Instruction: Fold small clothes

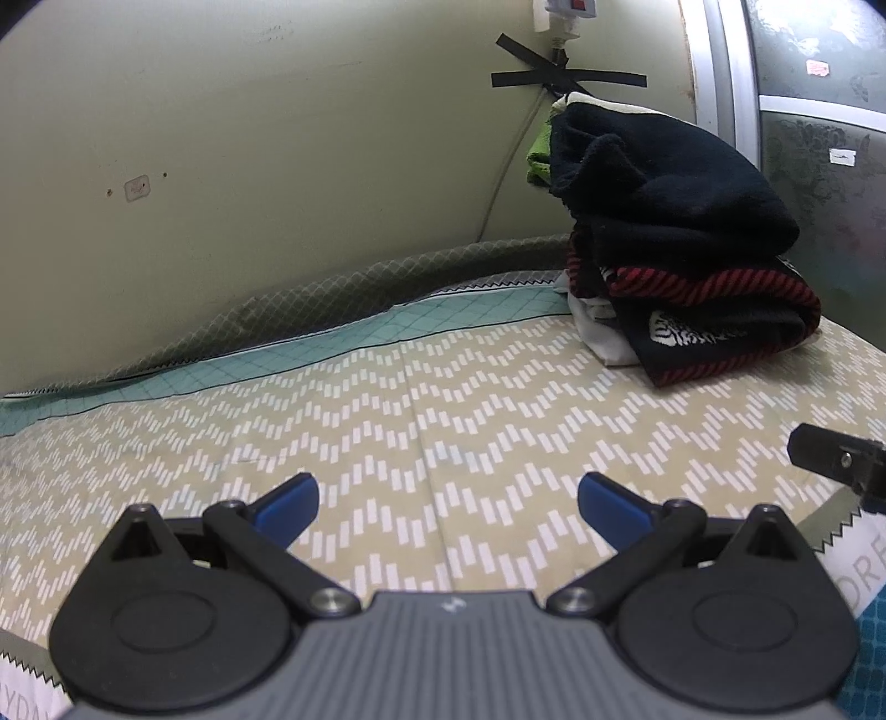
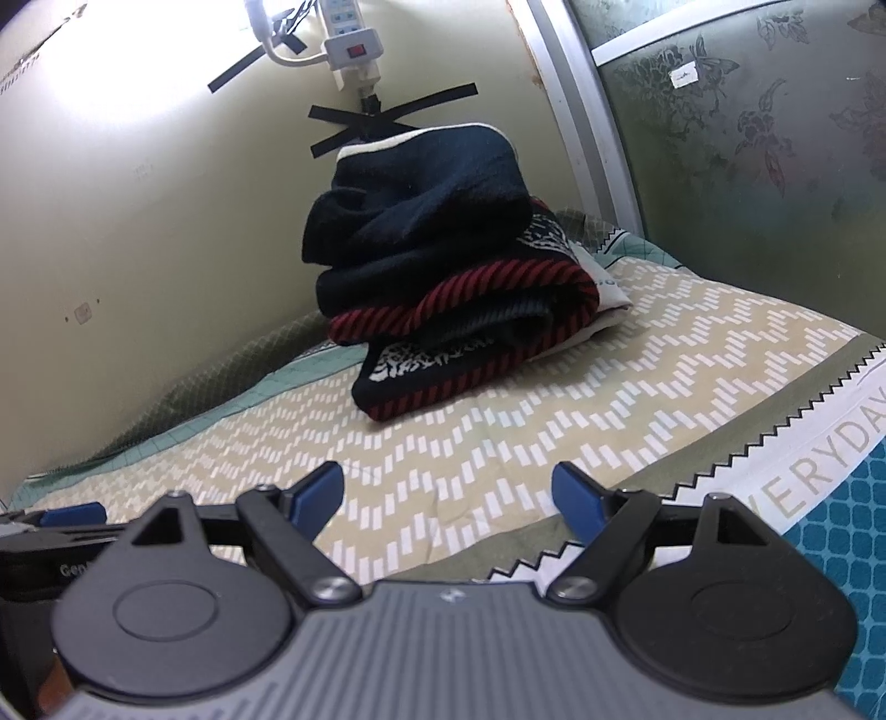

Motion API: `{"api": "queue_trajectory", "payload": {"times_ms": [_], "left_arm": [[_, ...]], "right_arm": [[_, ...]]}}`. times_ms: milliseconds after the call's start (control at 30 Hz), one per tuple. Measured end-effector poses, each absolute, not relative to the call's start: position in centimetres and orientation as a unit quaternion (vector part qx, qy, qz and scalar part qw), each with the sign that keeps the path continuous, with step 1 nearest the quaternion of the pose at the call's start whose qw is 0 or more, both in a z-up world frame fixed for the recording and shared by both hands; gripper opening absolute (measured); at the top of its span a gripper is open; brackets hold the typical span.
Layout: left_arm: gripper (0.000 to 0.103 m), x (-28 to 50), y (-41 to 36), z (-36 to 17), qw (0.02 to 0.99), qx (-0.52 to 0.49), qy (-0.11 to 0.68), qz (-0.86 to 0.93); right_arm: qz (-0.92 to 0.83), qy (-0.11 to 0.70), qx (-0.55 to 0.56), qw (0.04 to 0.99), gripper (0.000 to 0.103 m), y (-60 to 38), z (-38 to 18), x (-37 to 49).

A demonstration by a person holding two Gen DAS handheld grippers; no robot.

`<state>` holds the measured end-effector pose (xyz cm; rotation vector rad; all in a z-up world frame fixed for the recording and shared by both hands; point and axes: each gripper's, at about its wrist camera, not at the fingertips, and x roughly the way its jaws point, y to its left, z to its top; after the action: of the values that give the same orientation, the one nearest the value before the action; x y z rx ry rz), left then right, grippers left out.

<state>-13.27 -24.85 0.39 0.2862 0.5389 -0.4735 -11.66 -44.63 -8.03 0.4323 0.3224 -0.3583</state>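
Observation:
A stack of folded clothes (image 1: 675,243) sits in the far right corner of the bed, against the wall. A dark navy garment (image 2: 421,205) lies on top of a black piece with red stripes (image 2: 470,321) and a white one below. My left gripper (image 1: 447,507) is open and empty, low over the bedsheet (image 1: 387,399), well short of the stack. My right gripper (image 2: 447,495) is open and empty, also low over the sheet (image 2: 554,399), in front of the stack. Part of the right gripper (image 1: 841,459) shows at the right edge of the left wrist view.
The bed carries a beige zigzag-patterned sheet with a teal border (image 1: 277,354) by the wall (image 1: 277,166). A power strip (image 2: 354,50) and taped cable hang on the wall above the stack. A frosted window (image 2: 747,138) stands at the right. A green cloth (image 1: 538,155) peeks behind the stack.

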Motion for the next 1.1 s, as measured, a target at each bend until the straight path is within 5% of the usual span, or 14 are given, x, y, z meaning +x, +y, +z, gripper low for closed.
{"api": "queue_trajectory", "payload": {"times_ms": [1100], "left_arm": [[0.103,-12.82,-25.11,-0.28,0.914,0.148,0.295,-0.235]], "right_arm": [[-0.176,0.158,0.213,0.948,0.075,-44.66,-7.99,-11.68]]}}
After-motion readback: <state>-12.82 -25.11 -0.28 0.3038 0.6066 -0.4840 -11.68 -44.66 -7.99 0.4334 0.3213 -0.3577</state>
